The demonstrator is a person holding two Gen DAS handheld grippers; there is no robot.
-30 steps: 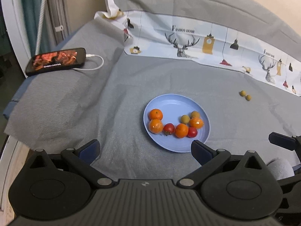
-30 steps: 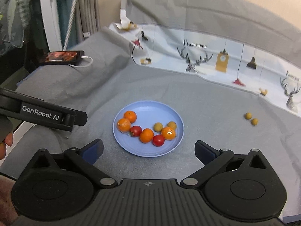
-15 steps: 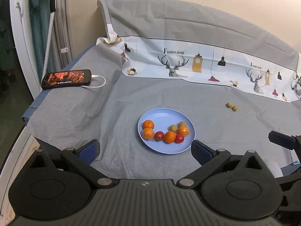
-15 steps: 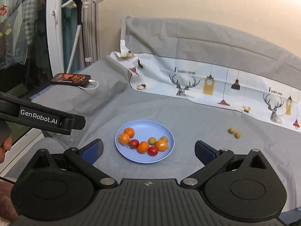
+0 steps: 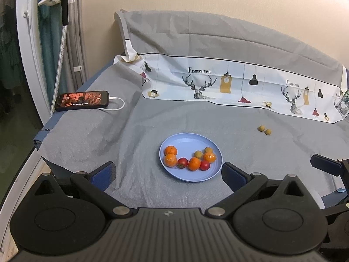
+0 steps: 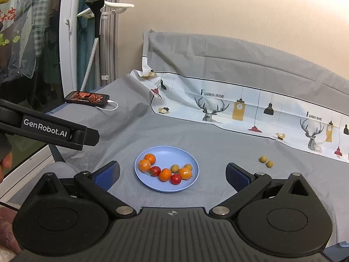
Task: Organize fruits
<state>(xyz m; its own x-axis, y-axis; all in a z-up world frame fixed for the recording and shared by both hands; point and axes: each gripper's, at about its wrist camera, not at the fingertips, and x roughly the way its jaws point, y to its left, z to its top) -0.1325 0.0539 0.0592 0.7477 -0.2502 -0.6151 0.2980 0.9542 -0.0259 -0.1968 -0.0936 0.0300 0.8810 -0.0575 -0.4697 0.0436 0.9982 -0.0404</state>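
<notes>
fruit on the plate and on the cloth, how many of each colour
Orange fruits, all on the blue plate: 4
Red fruits, on the plate: 2
Yellow-green small fruits: 4, two on the plate and two loose on the grey cloth
Total: 10 fruits, 8 on the plate and 2 off it

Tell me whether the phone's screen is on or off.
On: the phone shows a lit reddish picture, with a white cable plugged in.
</notes>
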